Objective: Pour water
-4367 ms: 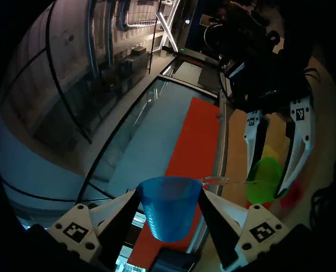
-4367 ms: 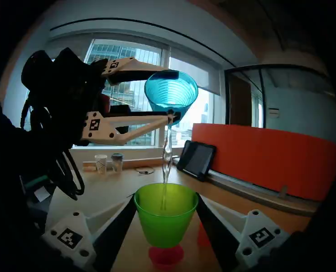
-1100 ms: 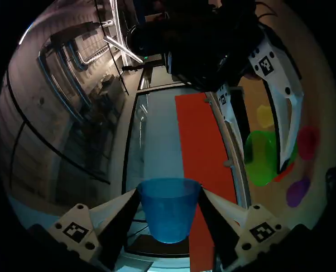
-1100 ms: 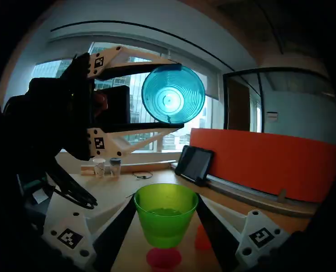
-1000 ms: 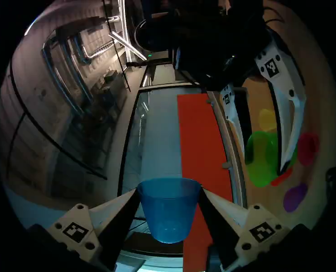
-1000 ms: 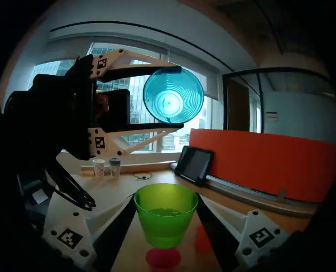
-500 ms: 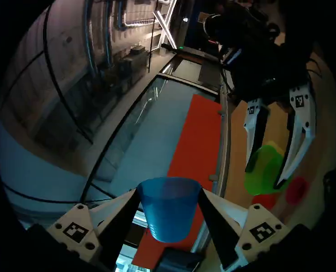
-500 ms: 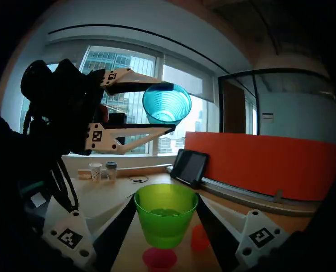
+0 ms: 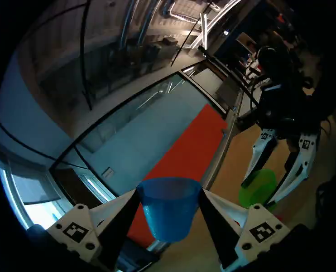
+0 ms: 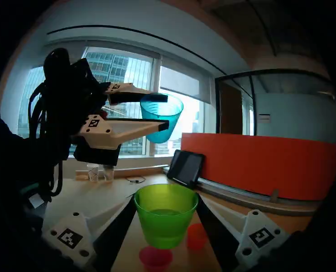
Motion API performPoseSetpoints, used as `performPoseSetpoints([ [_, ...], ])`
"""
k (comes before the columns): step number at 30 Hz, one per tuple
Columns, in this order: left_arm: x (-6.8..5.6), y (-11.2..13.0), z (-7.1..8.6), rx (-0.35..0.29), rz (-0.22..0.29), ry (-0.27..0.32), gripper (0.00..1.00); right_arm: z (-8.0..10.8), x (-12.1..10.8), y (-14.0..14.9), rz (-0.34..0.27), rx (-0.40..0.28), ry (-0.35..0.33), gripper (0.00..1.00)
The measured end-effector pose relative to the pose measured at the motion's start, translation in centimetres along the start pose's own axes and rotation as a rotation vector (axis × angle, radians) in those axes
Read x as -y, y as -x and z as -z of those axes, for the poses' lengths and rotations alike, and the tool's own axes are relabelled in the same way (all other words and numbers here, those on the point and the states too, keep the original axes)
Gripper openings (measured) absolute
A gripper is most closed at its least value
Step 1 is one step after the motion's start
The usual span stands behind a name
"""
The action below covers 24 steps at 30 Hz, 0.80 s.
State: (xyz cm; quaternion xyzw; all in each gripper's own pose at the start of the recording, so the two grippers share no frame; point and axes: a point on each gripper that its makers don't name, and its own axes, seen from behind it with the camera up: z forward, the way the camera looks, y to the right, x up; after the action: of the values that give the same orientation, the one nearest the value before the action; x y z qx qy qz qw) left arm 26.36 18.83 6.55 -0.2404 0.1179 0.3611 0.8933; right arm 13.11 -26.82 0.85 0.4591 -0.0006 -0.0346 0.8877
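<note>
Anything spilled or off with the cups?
Nothing stands out: green cup holds water, upright in the right gripper; blue cup, in the left gripper, is near upright with no stream. No puddle on the desk.

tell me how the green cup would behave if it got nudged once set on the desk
The green cup looks like thin translucent plastic, so it is probably light and a bit squeezable. It narrows toward its base and holds some water, so a nudge could tip or slosh it.
</note>
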Motion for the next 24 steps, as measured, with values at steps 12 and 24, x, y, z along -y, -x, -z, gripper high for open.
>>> performPoseSetpoints([
  [12, 0.4, 1.1, -0.1, 0.006, 0.291, 0.02, 0.88, 0.5, -0.7, 0.0, 0.003, -0.001, 0.018, 0.92],
  [24, 0.1, 2.4, 0.7, -0.014, 0.618, 0.054, 0.88, 1.1, -1.1, -0.4, 0.014, 0.002, 0.031, 0.92],
])
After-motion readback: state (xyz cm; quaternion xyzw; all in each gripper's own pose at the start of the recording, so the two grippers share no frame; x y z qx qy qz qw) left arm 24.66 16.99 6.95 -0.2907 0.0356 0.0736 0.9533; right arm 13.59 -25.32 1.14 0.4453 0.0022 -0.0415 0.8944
